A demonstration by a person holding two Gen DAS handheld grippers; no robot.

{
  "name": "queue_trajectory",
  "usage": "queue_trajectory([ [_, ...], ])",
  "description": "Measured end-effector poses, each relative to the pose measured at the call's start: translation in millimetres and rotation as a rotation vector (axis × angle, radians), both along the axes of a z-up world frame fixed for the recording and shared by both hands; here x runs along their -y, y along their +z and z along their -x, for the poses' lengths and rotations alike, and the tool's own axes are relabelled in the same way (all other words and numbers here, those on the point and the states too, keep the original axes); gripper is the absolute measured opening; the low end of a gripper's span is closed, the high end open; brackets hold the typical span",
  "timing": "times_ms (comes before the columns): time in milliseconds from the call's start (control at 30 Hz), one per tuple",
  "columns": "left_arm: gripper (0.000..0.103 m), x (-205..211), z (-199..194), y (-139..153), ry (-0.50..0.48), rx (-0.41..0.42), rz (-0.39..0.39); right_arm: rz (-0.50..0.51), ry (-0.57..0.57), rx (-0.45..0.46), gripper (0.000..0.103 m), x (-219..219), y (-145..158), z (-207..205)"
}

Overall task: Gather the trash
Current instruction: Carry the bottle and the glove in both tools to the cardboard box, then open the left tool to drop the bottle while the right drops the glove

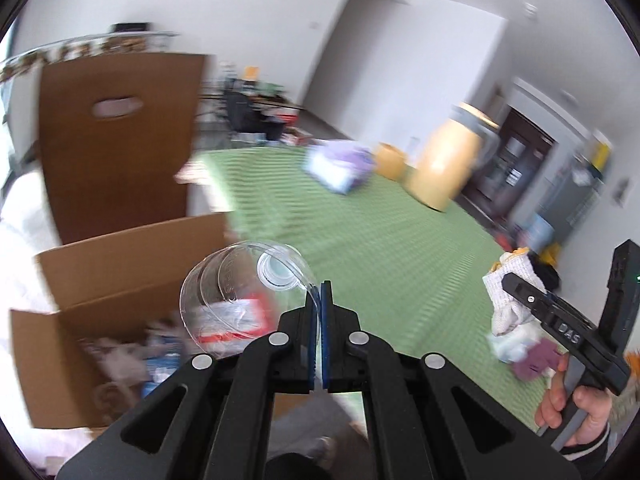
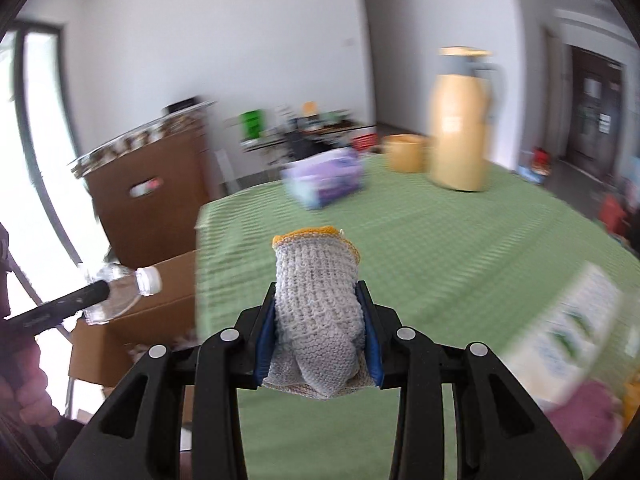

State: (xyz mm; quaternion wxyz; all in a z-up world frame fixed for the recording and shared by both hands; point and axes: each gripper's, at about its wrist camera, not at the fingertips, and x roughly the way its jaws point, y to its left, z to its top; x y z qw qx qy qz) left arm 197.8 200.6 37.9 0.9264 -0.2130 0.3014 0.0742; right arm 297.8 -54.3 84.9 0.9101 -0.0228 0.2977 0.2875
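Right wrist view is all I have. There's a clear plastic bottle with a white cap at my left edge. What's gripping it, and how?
Observer: The left gripper has it. Its jaws are shut on a thin fold of the clear plastic bottle, right beside the capped neck.
Operator: I can only see the outside of the brown cardboard box below it. Is it open?
Observer: Yes, the brown cardboard box has its flaps up, and in the left wrist view the bottle sits in front of its opening.
Operator: Anything inside yet?
Observer: A blurred heap of wrappers and paper lies at the bottom. I can't tell the pieces apart.
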Motion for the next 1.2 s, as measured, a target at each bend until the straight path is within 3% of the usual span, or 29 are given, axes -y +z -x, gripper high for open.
queue_trajectory([
  [133,0.000,-54,20,-16,0.116,-0.050,0.013,0.022,0.152,-0.032,0.036,-83,-9,0],
  [300,0.000,-101,38,-36,0.196,-0.074,0.057,0.079,0.270,-0.083,0.036,-152,-26,1],
  [467,0.000,-121,39,-55,0.209,-0.103,0.094,0.109,0.309,-0.118,0.036,-178,-41,0],
  [667,0.000,-124,20,-88,0.168,-0.182,0.192,0.148,0.302,-0.149,0.037,-189,-57,-1],
  [700,0.004,-125,17,-94,0.165,-0.199,0.206,0.152,0.302,-0.149,0.037,-191,-58,1],
  [733,0.015,-126,16,-99,0.169,-0.216,0.219,0.158,0.302,-0.150,0.037,-194,-60,1],
  [767,0.057,-127,14,-103,0.174,-0.237,0.235,0.166,0.306,-0.154,0.037,-198,-62,1],
  [800,0.079,-130,14,-107,0.186,-0.253,0.260,0.172,0.310,-0.156,0.037,-202,-64,1],
  [933,0.087,-139,18,-109,0.197,-0.252,0.262,0.201,0.340,-0.169,0.037,-221,-74,5],
  [1067,0.087,-154,30,-107,0.247,-0.235,0.262,0.242,0.372,-0.206,0.042,-243,-91,8],
  [1167,0.087,-163,35,-106,0.286,-0.229,0.265,0.267,0.351,-0.217,0.066,-255,-103,7],
  [1200,0.087,-167,40,-105,0.298,-0.223,0.259,0.264,0.342,-0.221,0.068,-256,-104,6],
])
